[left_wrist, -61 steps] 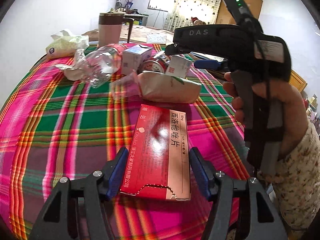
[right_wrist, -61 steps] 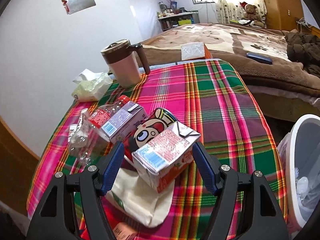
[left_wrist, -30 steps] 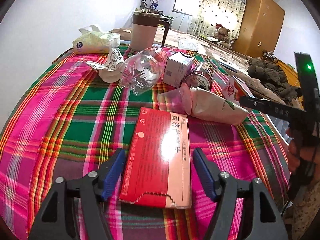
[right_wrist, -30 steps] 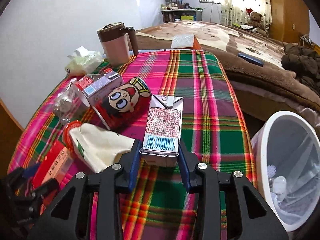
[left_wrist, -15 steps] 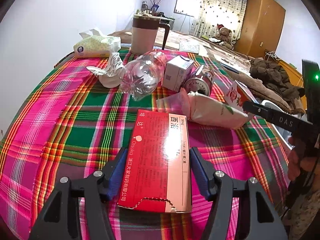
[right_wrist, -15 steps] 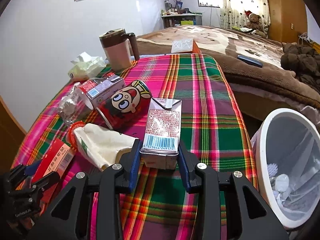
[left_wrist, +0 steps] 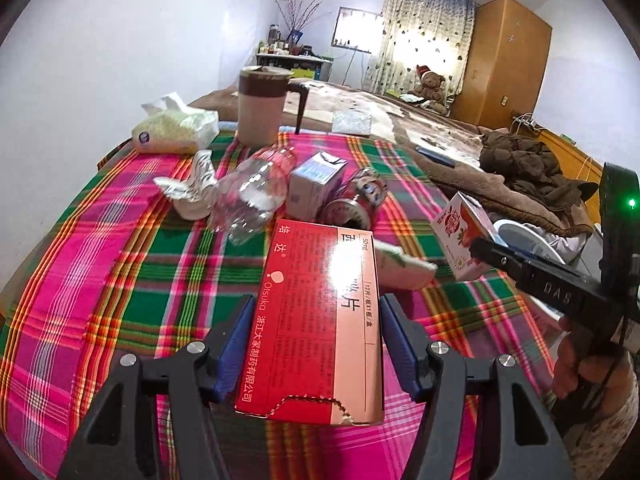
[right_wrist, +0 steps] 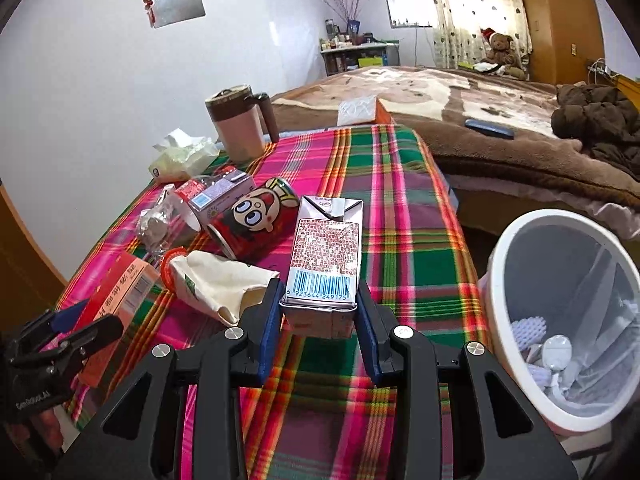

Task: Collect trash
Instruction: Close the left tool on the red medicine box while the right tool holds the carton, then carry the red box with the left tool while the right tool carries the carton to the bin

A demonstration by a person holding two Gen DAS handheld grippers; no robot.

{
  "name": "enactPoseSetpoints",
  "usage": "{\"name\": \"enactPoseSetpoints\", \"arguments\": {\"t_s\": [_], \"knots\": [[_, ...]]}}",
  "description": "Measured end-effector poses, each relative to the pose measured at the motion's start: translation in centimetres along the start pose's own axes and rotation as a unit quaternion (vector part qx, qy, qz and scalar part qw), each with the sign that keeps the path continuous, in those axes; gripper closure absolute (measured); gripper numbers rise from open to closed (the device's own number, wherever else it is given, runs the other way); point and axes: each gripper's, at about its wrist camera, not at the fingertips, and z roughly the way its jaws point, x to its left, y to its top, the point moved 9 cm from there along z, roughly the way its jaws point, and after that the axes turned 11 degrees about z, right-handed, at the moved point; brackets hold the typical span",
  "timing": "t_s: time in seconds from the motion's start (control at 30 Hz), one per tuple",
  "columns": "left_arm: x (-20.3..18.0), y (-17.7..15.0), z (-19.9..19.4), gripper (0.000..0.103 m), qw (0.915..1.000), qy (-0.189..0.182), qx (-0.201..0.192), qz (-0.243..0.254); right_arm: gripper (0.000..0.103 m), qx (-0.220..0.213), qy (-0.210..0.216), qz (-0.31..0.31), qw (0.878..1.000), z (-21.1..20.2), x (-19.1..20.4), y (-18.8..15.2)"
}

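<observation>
My left gripper (left_wrist: 316, 336) is shut on a flat red medicine box (left_wrist: 316, 320) and holds it lifted above the plaid tablecloth (left_wrist: 120, 272); the box also shows in the right wrist view (right_wrist: 116, 296). My right gripper (right_wrist: 318, 324) is shut on a small drink carton (right_wrist: 326, 256), held above the table's right side; the carton also shows in the left wrist view (left_wrist: 464, 236). A white trash bin (right_wrist: 568, 320) with a liner and some trash stands right of the table. A crushed clear bottle (left_wrist: 252, 196), a purple carton (left_wrist: 316, 188), a red can (right_wrist: 252, 220) and a cream pouch (right_wrist: 216, 280) lie on the cloth.
A lidded jug (left_wrist: 262, 108) and a tissue pack (left_wrist: 176, 132) stand at the table's far end. A crumpled wrapper (left_wrist: 188, 188) lies beside the bottle. A bed with a brown blanket (right_wrist: 480, 120) runs behind the table and bin.
My left gripper closed on the red box and lifted it off the cloth. My right gripper closed on the drink carton earlier and has carried it up and toward the bin side.
</observation>
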Motion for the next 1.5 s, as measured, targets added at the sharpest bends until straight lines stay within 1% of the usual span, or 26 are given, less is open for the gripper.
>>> {"name": "enactPoseSetpoints", "arguments": {"t_s": [0.07, 0.2, 0.37, 0.47, 0.73, 0.9, 1.0, 1.07, 1.17, 1.23, 1.37, 1.5], "knots": [[-0.5, 0.5, -0.1, 0.039, 1.0000, 0.001, -0.005, 0.008, 0.067, -0.005, 0.000, 0.004, 1.000, -0.6, -0.4, 0.3], [-1.7, 1.6, -0.2, 0.039, 0.9997, -0.007, -0.014, 0.016, 0.067, -0.017, 0.000, 0.014, 1.000, -1.6, -1.1, 0.8], [-4.2, 3.3, 0.0, 0.039, 0.9988, -0.021, -0.027, 0.036, 0.067, -0.035, -0.014, 0.019, 0.999, -3.1, -2.6, 1.4], [-5.9, 4.2, 0.3, 0.039, 0.9977, -0.038, -0.031, 0.047, 0.067, -0.046, -0.023, 0.028, 0.998, -4.0, -3.8, 1.8], [-10.2, 6.2, 1.4, 0.039, 0.9941, -0.070, -0.037, 0.073, 0.067, -0.070, -0.054, 0.053, 0.995, -5.9, -7.5, 2.6], [-13.3, 7.2, 2.2, 0.039, 0.9907, -0.089, -0.041, 0.094, 0.067, -0.076, -0.074, 0.068, 0.992, -6.4, -9.6, 3.1], [-14.9, 8.0, 2.8, 0.039, 0.9889, -0.104, -0.043, 0.097, 0.067, -0.081, -0.088, 0.080, 0.990, -6.6, -10.9, 3.5], [-16.0, 8.5, 3.1, 0.039, 0.9873, -0.108, -0.045, 0.108, 0.067, -0.084, -0.093, 0.086, 0.988, -6.9, -11.7, 3.8], [-17.8, 9.0, 3.7, 0.039, 0.9841, -0.126, -0.042, 0.118, 0.067, -0.088, -0.108, 0.092, 0.986, -7.4, -12.9, 4.0], [-18.9, 9.4, 4.1, 0.039, 0.9825, -0.131, -0.041, 0.126, 0.067, -0.090, -0.116, 0.098, 0.984, -7.7, -13.7, 4.1], [-21.1, 10.0, 4.9, 0.039, 0.9785, -0.152, -0.038, 0.135, 0.067, -0.088, -0.133, 0.110, 0.981, -7.6, -15.1, 4.1], [-23.3, 10.3, 6.1, 0.039, 0.9746, -0.170, -0.028, 0.144, 0.067, -0.077, -0.149, 0.125, 0.978, -7.1, -16.9, 3.7]]}}
